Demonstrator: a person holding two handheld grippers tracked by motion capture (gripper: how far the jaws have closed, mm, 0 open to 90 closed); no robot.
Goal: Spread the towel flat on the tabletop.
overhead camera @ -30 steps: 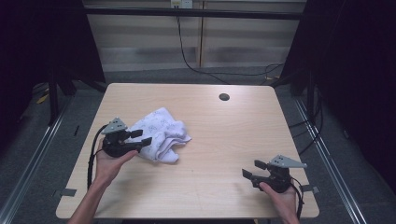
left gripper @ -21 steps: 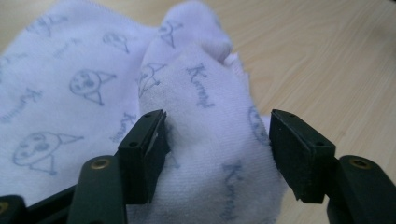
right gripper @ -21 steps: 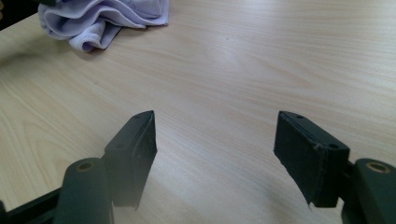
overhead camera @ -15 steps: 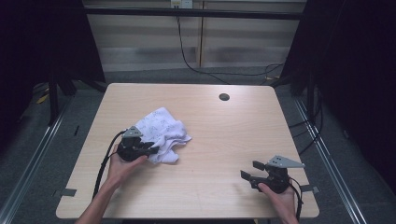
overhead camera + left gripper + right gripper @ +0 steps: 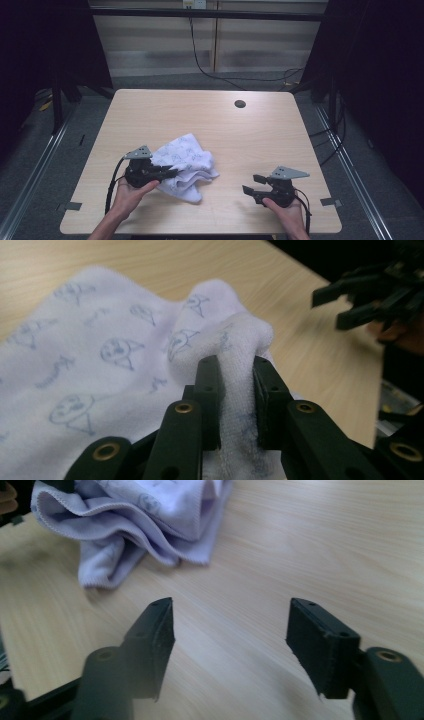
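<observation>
Right now we see a crumpled white towel (image 5: 186,164) printed with small blue-grey cartoon drawings, lying on the wooden table (image 5: 200,115) nearer the front edge than the back, and left of the middle. Our left gripper (image 5: 170,173) comes in from the front left corner and lies across the towel's left part. In the left gripper view its two black jaws have just been closing, and they now pinch a raised fold of the towel (image 5: 239,370) between their pads; the cloth bulges up above the tips and spreads flat over the table to the left of them.

Our right gripper (image 5: 253,183) sits near the front right corner of the table, well apart from the towel, with its tips pointing left toward it. Its jaws have just been narrowing a little, yet they stand wide apart with nothing but bare wood between them, as the right gripper view shows. In that view the towel's (image 5: 150,520) folded, hemmed edge lies ahead of the jaws, at the upper left, not touching them.

A small dark round hole (image 5: 240,104) marks the table near its back edge, right of the middle. Beyond the back edge a black cable (image 5: 200,60) hangs down a pale wall.
</observation>
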